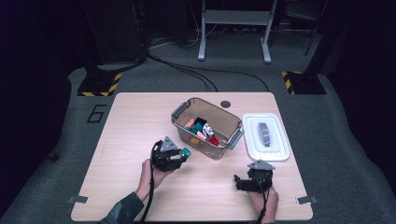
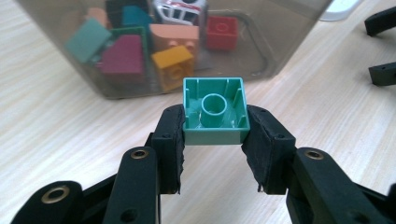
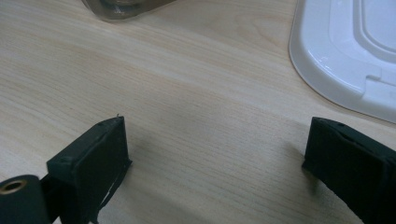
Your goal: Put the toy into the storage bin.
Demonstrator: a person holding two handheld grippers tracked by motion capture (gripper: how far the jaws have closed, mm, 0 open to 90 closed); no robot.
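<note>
Now, left gripper [image 2: 215, 140]: my fingers pinch the green brick [image 2: 215, 112] by two sides, hollow underside facing the camera.
Brick position: held above the bench [image 1: 126, 140], just beside the clear bin [image 1: 187, 128].
Bin: loose coloured bricks inside.
Right gripper [image 3: 215, 154]: my fingers are spread wide over bare bench.
White lid [image 1: 266, 137]: flat, beside the bin.
</note>
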